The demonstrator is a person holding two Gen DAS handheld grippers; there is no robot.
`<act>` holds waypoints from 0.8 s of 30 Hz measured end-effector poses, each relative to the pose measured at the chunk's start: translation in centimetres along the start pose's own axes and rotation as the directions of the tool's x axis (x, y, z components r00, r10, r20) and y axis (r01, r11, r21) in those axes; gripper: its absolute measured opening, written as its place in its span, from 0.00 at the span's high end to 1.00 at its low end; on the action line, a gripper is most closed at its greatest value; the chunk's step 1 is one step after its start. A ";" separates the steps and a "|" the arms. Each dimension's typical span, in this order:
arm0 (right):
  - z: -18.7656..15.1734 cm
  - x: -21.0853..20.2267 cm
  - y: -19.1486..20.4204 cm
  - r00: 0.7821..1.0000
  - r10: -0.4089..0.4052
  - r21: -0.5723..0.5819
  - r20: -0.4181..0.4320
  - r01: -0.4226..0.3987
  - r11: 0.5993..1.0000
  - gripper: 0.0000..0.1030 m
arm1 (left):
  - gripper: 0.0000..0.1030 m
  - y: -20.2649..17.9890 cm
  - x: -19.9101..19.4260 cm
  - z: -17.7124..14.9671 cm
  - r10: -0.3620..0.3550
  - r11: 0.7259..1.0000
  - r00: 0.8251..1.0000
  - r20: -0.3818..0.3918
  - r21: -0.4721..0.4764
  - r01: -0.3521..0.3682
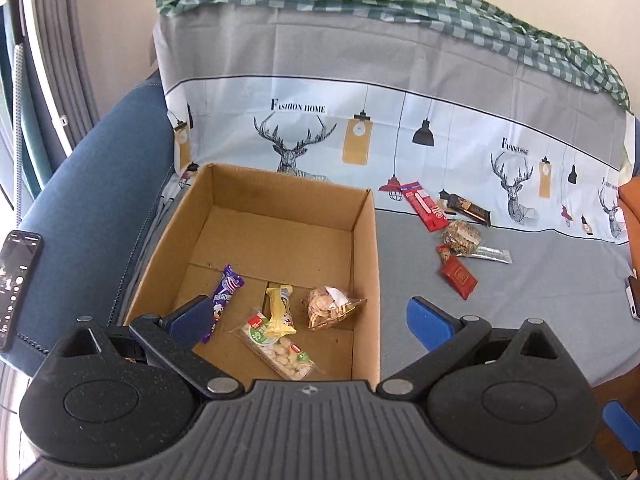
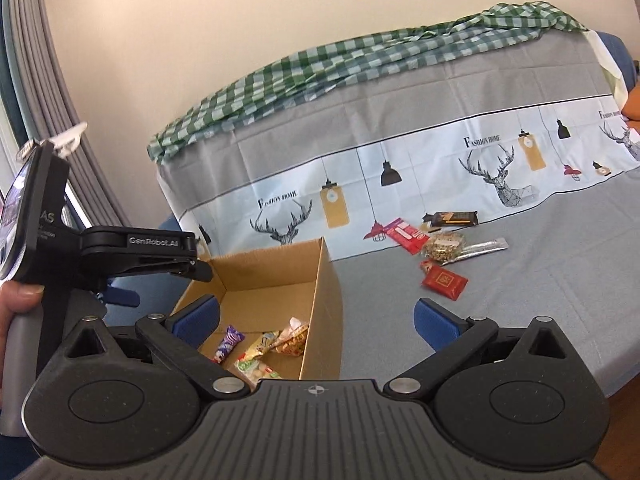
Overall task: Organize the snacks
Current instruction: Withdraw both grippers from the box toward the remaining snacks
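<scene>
An open cardboard box (image 1: 280, 240) fills the centre-left of the left wrist view, sitting on a grey printed cloth (image 1: 500, 312) w/ deer and lamp motifs. Four snacks lie in the box's lower half: a purple wrapper (image 1: 226, 294) at left, a yellow bar (image 1: 281, 312) resting on a clear pack of pale nuts (image 1: 280, 348), and a clear bag of round biscuits (image 1: 332, 307) at right. The left gripper (image 1: 308, 320), lower centre of the frame, is spread wide w/ nothing between its blue pads; one pad hangs over the box's lower-left corner, the other over the cloth just right of the box wall. Five more snacks are clustered on the cloth at centre-right: a red bar (image 1: 424, 206), a dark brown bar (image 1: 468, 208), a seed cake (image 1: 460, 236), a silver sachet (image 1: 490, 256) and a small red packet (image 1: 458, 276). A phone (image 1: 16, 284) rests on the blue sofa arm at the left edge. In the right wrist view, the right gripper (image 2: 316, 316) is likewise spread and empty, lower centre, straddling the box's right wall (image 2: 320, 308); the other handheld unit (image 2: 140, 256) shows at the left edge.
</scene>
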State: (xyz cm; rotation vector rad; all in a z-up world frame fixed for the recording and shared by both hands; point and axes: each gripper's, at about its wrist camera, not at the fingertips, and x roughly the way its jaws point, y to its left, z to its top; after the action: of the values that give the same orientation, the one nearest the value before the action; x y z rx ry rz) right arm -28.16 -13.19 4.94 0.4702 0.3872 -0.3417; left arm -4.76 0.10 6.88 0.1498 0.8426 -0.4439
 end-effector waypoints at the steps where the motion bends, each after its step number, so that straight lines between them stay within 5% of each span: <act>1: -0.1 -0.2 -0.1 1.000 0.005 0.002 0.006 -0.005 1.000 0.01 | 0.00 0.0 -0.4 -0.1 0.005 1.000 1.000 0.003 0.007 -0.005; 13: -1.3 1.0 0.7 0.994 0.112 0.048 -0.016 -0.111 0.993 0.01 | 0.00 2.1 -5.1 -1.6 0.109 0.993 0.993 0.044 0.034 -0.111; 24: -1.6 1.3 0.2 0.985 0.164 0.039 -0.047 -0.162 0.986 0.01 | 0.00 2.2 -5.2 -2.4 0.128 0.992 0.992 -0.007 -0.003 -0.128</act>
State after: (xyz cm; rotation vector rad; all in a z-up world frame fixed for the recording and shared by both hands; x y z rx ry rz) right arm -27.39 -12.52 3.14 0.5420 0.3889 -0.1784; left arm -8.45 4.45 9.12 0.2016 0.8353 -0.3217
